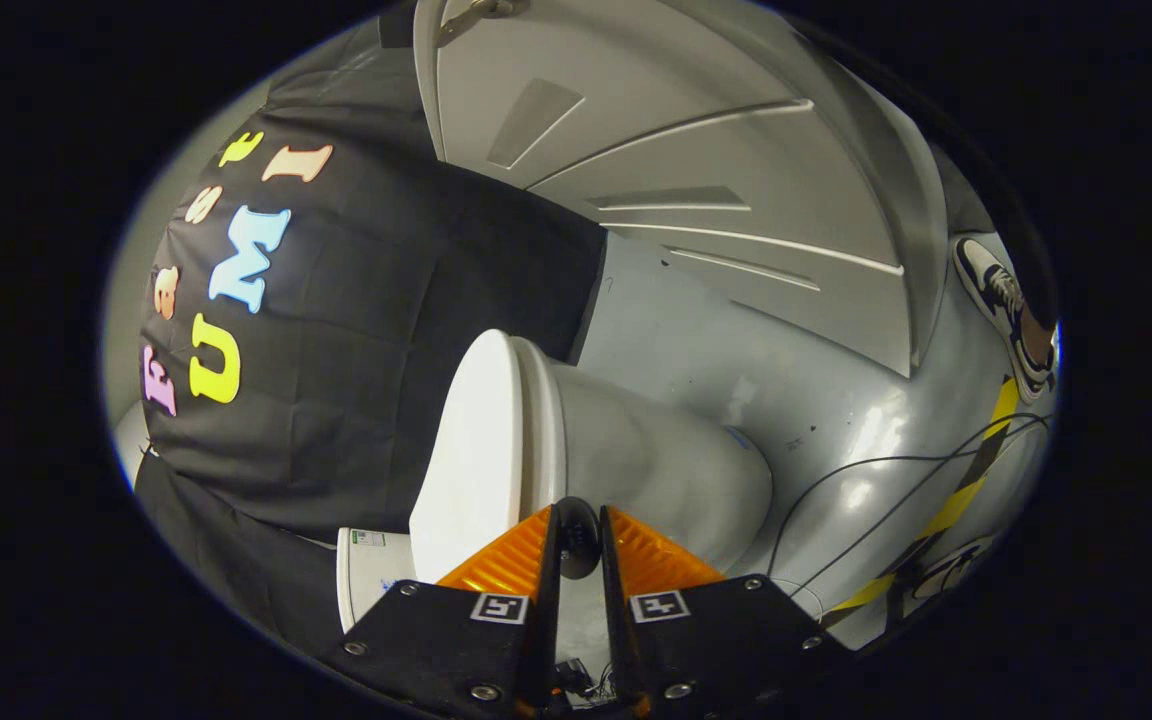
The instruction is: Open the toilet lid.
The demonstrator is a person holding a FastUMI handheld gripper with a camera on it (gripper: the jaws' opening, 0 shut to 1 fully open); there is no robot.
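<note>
My claw (577, 522) is drawn narrow, its two fingers nearly together with only a thin slit between them and nothing gripped, tips right at the edge where the toilet lid (464, 455) meets the bowl. The toilet (656, 465) lies just beyond the fingers, its lid down against the seat, backed by black cloth. Farther out lie a grey floor (786, 370), a pale panelled door (696, 170), loose cables (876, 470), yellow-black tape (971, 480) and someone's shoe (1001, 300).

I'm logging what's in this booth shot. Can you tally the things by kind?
Toilet with lid: 1
Gripper, fingers nearly closed at the lid's edge: 1
Door: 1
Shoe: 1
Floor cables: 2
Striped tape line: 1
Total: 7
</note>
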